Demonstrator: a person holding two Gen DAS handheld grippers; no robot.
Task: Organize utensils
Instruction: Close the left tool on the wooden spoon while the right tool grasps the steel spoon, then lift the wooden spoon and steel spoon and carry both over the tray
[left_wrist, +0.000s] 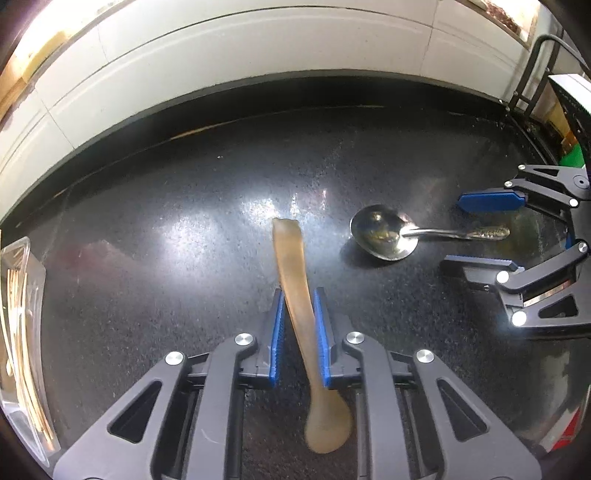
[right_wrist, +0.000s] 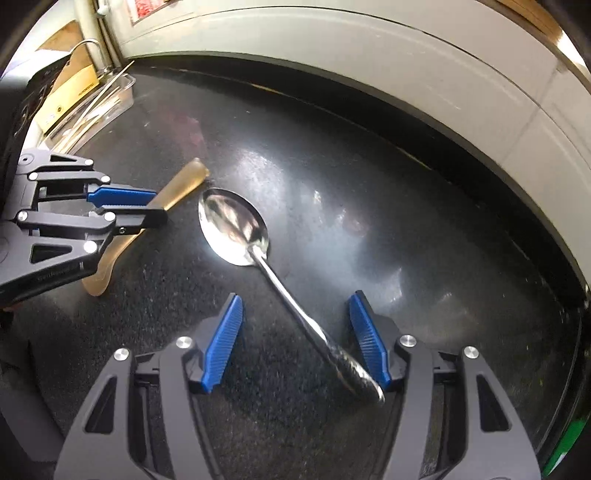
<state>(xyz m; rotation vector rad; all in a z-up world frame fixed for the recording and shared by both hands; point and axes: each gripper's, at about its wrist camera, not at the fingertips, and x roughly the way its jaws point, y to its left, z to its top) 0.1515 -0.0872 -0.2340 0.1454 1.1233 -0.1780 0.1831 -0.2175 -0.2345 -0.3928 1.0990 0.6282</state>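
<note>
My left gripper is shut on a translucent amber plastic spoon, gripping its handle; the spoon's bowl is near the camera. In the right wrist view the left gripper holds that amber spoon at the left. A metal spoon lies on the black counter, its handle pointing toward my right gripper. In the right wrist view my right gripper is open, its jaws either side of the metal spoon's handle, not touching it.
A clear plastic tray with several utensils stands at the left edge; it also shows in the right wrist view at the back left. A white tiled wall backs the counter. A dark rack stands at the far right.
</note>
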